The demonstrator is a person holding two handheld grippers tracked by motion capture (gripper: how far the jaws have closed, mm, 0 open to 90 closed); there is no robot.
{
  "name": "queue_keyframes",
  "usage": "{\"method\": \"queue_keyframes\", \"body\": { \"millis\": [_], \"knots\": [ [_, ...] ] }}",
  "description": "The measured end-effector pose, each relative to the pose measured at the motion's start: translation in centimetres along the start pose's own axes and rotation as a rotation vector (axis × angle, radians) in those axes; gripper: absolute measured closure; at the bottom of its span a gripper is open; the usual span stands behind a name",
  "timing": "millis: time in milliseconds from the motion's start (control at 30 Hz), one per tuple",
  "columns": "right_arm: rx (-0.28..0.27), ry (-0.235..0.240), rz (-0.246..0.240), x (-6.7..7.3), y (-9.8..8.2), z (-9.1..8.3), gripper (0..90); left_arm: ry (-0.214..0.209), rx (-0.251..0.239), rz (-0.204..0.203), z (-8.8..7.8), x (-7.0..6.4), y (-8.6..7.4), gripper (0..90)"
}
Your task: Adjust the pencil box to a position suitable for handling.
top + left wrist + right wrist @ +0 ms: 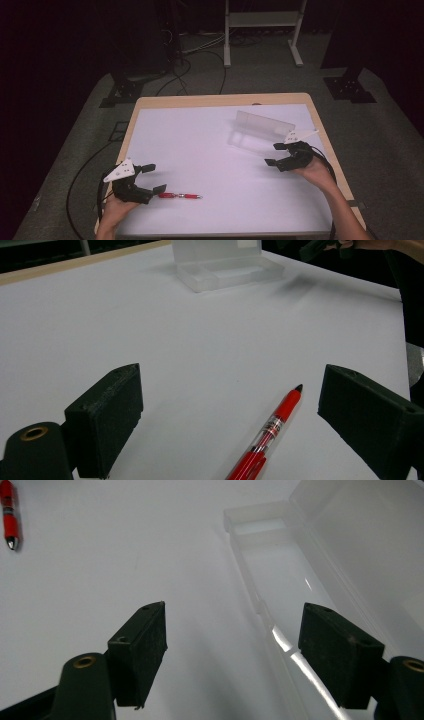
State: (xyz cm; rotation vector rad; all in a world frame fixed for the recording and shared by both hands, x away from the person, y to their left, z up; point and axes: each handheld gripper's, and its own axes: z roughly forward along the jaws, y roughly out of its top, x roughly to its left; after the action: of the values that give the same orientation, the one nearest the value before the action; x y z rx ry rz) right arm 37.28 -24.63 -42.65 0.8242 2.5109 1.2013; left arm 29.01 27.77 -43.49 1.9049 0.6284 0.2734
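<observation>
- White tabletop (210, 150) before us; clear plastic case (260, 129) at 1 o'clock, lid up, edges faint.
- Left gripper (150, 178) gapes wide beside our red pen (181, 195).
- Right gripper (274, 154) gapes wide, empty.

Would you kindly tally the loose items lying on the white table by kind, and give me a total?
Red plastic pen with a clear barrel: 1
Clear plastic rectangular box with its hinged lid open: 1
Total: 2
</observation>
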Motion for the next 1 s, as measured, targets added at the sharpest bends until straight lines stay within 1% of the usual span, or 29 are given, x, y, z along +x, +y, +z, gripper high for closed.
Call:
{"method": "queue_keyframes", "body": {
  "millis": [133, 167, 200, 233, 367, 433, 533, 567, 767, 900, 1000],
  "knots": [
    [0.017, 0.002, -0.016, -0.4, 0.7, 1.0, 29.4, 0.0, -0.001, -0.001, 0.0, 0.0, 0.0, 10.0],
    [0.02, 0.008, -0.012, -0.5, 0.8, 1.2, 31.5, 0.0, -0.002, 0.001, 0.0, 0.0, 0.0, 10.0],
    [0.02, 0.008, -0.012, -0.5, 0.8, 1.2, 31.5, 0.0, -0.002, 0.001, 0.0, 0.0, 0.0, 10.0],
    [0.033, 0.009, -0.013, -0.8, 1.1, 1.7, 32.5, 0.0, -0.003, 0.002, 0.0, 0.0, 0.0, 10.0],
    [0.043, 0.011, -0.018, -1.2, 1.4, 2.3, 34.9, -0.002, -0.004, 0.002, 0.0, 0.0, 0.0, 10.0],
    [0.052, 0.012, -0.026, -1.5, 1.6, 2.9, 40.2, -0.005, -0.006, 0.003, 0.0, -0.1, 0.1, 10.0],
    [0.066, 0.017, -0.02, -1.6, 1.7, 3.4, 40.8, -0.007, -0.007, 0.002, 0.0, -0.1, 0.1, 9.7],
    [0.079, 0.015, -0.025, -1.7, 1.7, 3.8, 42.5, -0.007, -0.006, 0.005, 0.0, -0.1, 0.1, 9.7],
    [0.098, 0.016, -0.023, -2.0, 1.7, 4.7, 45.0, -0.005, -0.008, 0.007, 0.0, -0.1, 0.1, 9.7],
    [0.1, 0.015, -0.018, -2.2, 1.7, 5.0, 46.2, -0.005, -0.009, 0.008, -0.1, -0.1, 0.1, 9.7],
    [0.112, 0.02, -0.019, -2.3, 1.7, 5.4, 49.3, -0.004, -0.01, 0.007, -0.1, -0.1, 0.1, 9.7]
  ]
}}
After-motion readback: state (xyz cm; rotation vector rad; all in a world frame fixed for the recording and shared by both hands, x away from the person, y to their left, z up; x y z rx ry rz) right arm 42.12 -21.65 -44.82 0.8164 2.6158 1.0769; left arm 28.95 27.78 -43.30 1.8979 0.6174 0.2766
